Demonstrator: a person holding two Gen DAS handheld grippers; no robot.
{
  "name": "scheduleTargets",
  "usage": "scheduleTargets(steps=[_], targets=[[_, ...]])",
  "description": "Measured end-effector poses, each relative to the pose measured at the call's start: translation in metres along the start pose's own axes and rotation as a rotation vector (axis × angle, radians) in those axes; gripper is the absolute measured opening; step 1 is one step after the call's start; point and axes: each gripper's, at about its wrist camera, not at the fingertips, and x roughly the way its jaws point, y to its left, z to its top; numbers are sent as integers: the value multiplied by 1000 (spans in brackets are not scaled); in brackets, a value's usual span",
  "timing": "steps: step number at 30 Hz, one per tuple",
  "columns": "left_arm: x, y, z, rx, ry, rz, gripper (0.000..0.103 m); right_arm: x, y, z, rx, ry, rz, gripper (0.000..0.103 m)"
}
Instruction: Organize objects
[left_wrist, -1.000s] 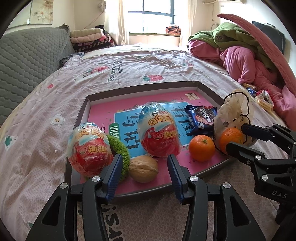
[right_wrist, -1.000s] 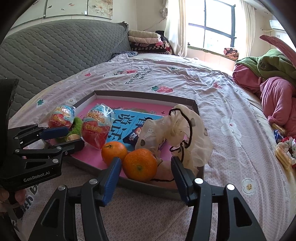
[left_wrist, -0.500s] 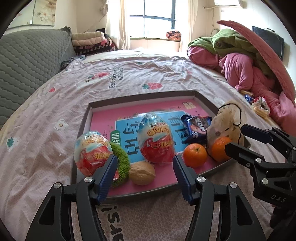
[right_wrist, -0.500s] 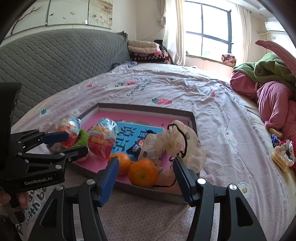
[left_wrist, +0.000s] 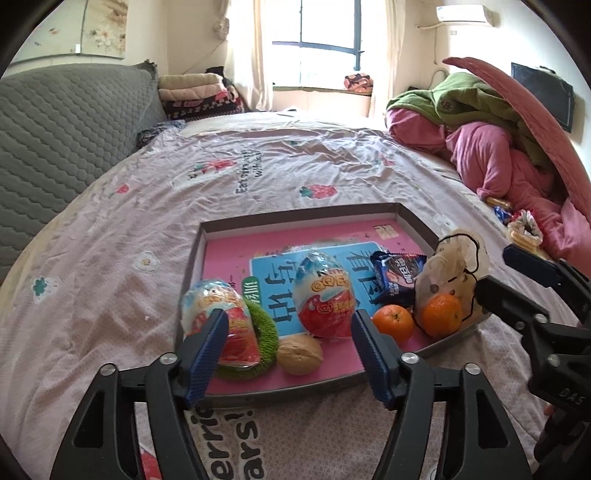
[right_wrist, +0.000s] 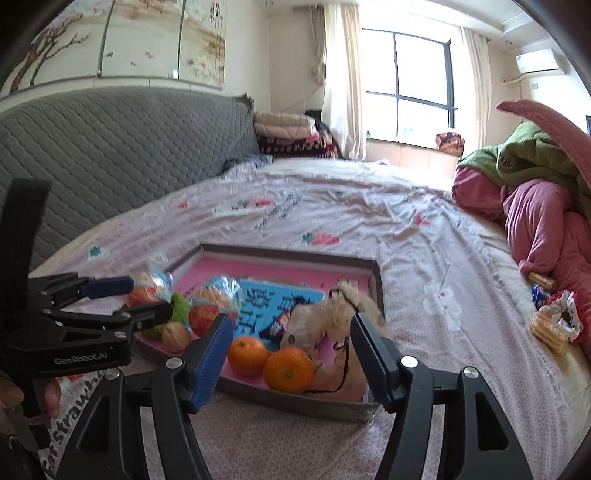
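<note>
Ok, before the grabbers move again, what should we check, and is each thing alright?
1. Left gripper holds nothing: ok, jaws opening, nothing between them.
2. Right gripper holds nothing: ok, jaws opening, nothing between them.
3. Both oranges inside the tray: ok.
4. Walnut free to pick: ok, nothing on top.
5. Green ring free: not ok, a wrapped egg toy lies on it.
6. What the beige bag hides: cannot tell.

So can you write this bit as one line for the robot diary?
left gripper: opening, empty | right gripper: opening, empty | tray: on bed, holds two oranges, walnut, snack eggs | phase: above tray
</note>
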Motion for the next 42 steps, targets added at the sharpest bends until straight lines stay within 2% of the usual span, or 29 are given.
scheduleTargets(steps=[11,23,31,42], targets=[[-10,1,1,5,-7,70,77,-15,9,6,-8,-73,-9,76],[-24,7,-3,-46,-19,100,78,-21,21,-2,-16,-75,-36,79],[-32,7,-19,-86,24,112,78,-32,23,-10,11,-77,-52,79],[-42,3,-49,-79,63,118,78,-47,26,-27,40,-60,-55,79]])
